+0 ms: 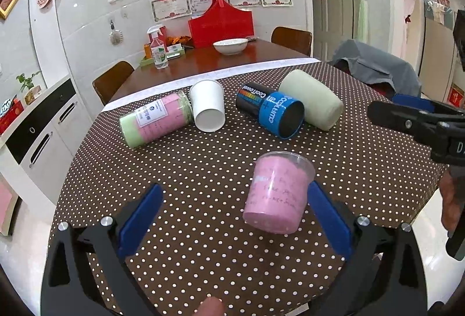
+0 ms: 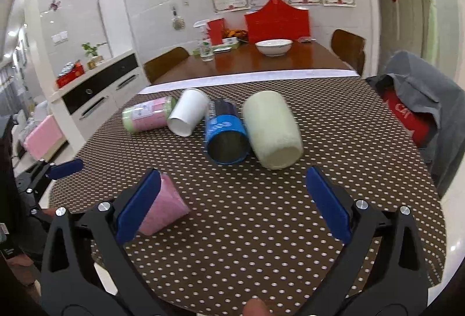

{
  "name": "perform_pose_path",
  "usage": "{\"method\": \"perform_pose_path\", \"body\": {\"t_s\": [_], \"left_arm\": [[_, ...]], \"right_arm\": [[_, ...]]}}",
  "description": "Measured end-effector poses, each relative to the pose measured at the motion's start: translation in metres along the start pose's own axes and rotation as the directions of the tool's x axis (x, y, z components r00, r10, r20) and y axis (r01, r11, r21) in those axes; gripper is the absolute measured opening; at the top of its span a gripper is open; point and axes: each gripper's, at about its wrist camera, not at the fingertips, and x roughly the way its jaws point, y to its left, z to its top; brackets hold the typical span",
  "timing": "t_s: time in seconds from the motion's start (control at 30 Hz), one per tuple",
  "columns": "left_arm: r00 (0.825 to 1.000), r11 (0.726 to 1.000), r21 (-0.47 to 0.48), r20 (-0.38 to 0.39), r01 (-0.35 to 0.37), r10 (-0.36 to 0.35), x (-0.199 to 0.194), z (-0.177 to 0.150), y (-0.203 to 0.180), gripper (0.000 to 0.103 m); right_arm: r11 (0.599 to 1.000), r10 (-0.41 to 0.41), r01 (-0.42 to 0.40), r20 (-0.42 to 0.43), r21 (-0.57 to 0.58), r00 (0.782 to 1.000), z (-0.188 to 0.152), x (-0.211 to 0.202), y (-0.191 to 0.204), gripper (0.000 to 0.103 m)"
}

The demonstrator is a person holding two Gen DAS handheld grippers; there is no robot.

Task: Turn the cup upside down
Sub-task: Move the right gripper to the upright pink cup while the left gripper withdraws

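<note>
The clear plastic cup with pink lining and handwriting on its wall (image 1: 277, 192) sits on the brown polka-dot tablecloth (image 1: 189, 159) at the near side of the table, apart from the row of four tumbled containers farther back. It appears tilted, its wide rim up and leaning away from the left camera, narrower base toward it, though whether it rests on its base or its side I cannot tell for certain. The left gripper (image 1: 235, 217) is spread wide and holds nothing; the cup lies between its blue pads, close against the right-hand one (image 1: 328, 223) and well clear of the other. The right gripper (image 2: 232, 202) is likewise wide open and empty, and in its view the cup (image 2: 165, 208) lies off to the left, partly hidden behind its left pad rather than between the fingers. So the left gripper is judged the nearer and better placed; it likely needs to shift slightly rightward to centre the cup before closing across its wall.
</note>
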Motion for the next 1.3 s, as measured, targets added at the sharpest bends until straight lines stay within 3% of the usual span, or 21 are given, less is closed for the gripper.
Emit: {"method": "perform_pose_path", "body": {"t_s": [0.13, 0.27, 0.43, 0.63, 0.73, 0.77, 0.87, 0.97, 1.0, 1.07, 1.17, 1.3], "left_arm": [[1.000, 1.000, -0.020, 0.013, -0.018, 0.018, -0.007, 0.004, 0.006, 0.098], [0.999, 0.998, -0.042, 0.028, -0.045, 0.046, -0.014, 0.009, 0.012, 0.098], [0.995, 0.993, -0.071, 0.027, -0.090, 0.092, -0.019, 0.017, 0.022, 0.098], [0.991, 0.988, -0.082, 0.007, -0.131, 0.132, -0.016, 0.026, 0.033, 0.098], [0.989, 0.986, -0.072, -0.010, -0.150, 0.149, -0.011, 0.030, 0.037, 0.098], [0.988, 0.986, -0.066, -0.017, -0.152, 0.151, -0.009, 0.030, 0.037, 0.098], [0.989, 0.988, -0.060, -0.060, -0.141, 0.137, 0.002, 0.030, 0.042, 0.098], [0.987, 0.990, -0.049, -0.104, -0.132, 0.126, 0.011, 0.024, 0.042, 0.098], [0.984, 0.990, -0.046, -0.126, -0.130, 0.123, 0.016, 0.021, 0.044, 0.098], [0.981, 0.991, -0.050, -0.157, -0.126, 0.117, 0.022, 0.017, 0.047, 0.098], [0.975, 0.990, -0.064, -0.194, -0.122, 0.108, 0.029, 0.012, 0.052, 0.098], [0.969, 0.991, -0.085, -0.231, -0.106, 0.083, 0.038, 0.010, 0.059, 0.098]], "right_arm": [[0.998, 0.066, -0.066, -0.001, -0.002, 0.998, 0.008, 0.003, 0.005, 0.097], [0.986, 0.149, -0.148, 0.008, -0.075, 0.989, 0.022, 0.004, 0.015, 0.097], [0.970, 0.142, -0.146, -0.035, -0.196, 0.989, 0.037, 0.010, 0.027, 0.097], [0.931, 0.163, -0.207, -0.163, -0.301, 0.973, 0.047, 0.034, 0.029, 0.097], [0.873, 0.156, -0.231, -0.202, -0.430, 0.967, 0.046, 0.044, 0.038, 0.097], [0.846, 0.160, -0.249, -0.222, -0.471, 0.962, 0.045, 0.047, 0.041, 0.097], [0.715, 0.181, -0.330, -0.294, -0.616, 0.939, 0.041, 0.054, 0.057, 0.097], [0.540, 0.177, -0.397, -0.361, -0.742, 0.916, 0.036, 0.064, 0.072, 0.097], [0.471, 0.181, -0.440, -0.404, -0.765, 0.897, 0.034, 0.070, 0.077, 0.097], [0.390, 0.182, -0.497, -0.464, -0.775, 0.867, 0.033, 0.079, 0.083, 0.097], [0.207, 0.156, -0.602, -0.581, -0.771, 0.799, 0.022, 0.095, 0.100, 0.091], [0.045, 0.102, -0.693, -0.686, -0.720, 0.720, 0.009, 0.110, 0.118, 0.083]]}}
